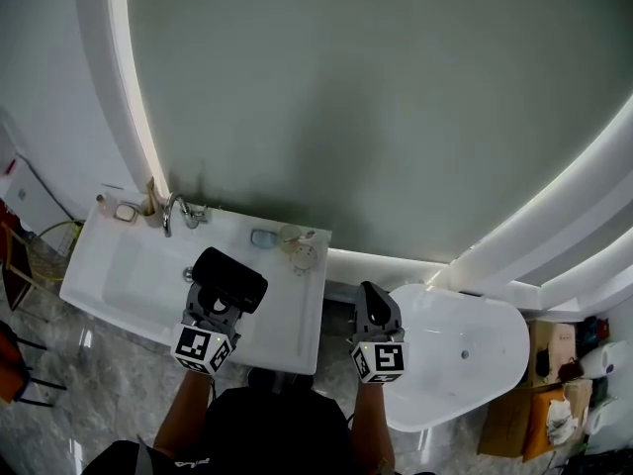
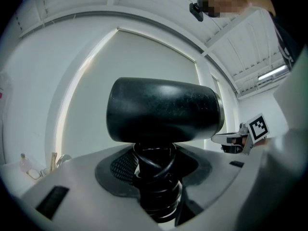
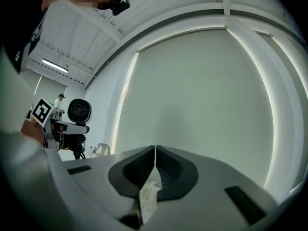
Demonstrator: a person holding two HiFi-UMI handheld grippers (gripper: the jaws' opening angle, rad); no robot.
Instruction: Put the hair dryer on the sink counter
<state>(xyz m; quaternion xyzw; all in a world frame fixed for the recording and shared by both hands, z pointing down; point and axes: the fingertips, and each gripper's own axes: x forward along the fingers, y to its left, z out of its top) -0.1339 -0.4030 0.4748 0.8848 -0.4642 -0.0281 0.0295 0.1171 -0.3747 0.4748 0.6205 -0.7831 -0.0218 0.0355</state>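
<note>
Head view: the hair dryer (image 1: 229,278) is off the counter (image 1: 287,317), held above its right half near the front edge by the left tongs (image 1: 218,295). Left gripper view: the tongs pinch the dryer's handle, which has the black cord (image 2: 156,177) coiled around it. The barrel lies crosswise above the jaws.

The right tongs (image 1: 372,295) are pressed together. A pale speckled scrap shows low in the seam, and I can't tell what it is. They sit over the gap between the counter and the white tub (image 1: 475,349), well apart from the dryer.

Around:
- The basin (image 1: 124,277) takes up the counter's left part, to the left of the dryer.
- The faucet (image 1: 175,212) is at the back edge behind the basin, with the soap dish (image 1: 126,212) just left of it.
- A small bluish dish (image 1: 262,237) and a round pale item (image 1: 302,255) sit at the back right of the counter, beyond the dryer, close to each other.
- Nothing stands between the dryer and the counter top below it.

Surface and room:
- The counter is white and glossy and stands against the wall.
- The wall is a grey-green panel (image 1: 376,107) framed by arched lit strips (image 1: 138,97).
- The floor (image 1: 99,394) is grey marbled tile.
- Cardboard boxes (image 1: 514,419) sit on the floor right of the tub.
- A dark red frame (image 1: 14,265) is at the left edge, with a yellow cable (image 1: 54,230) near it.
</note>
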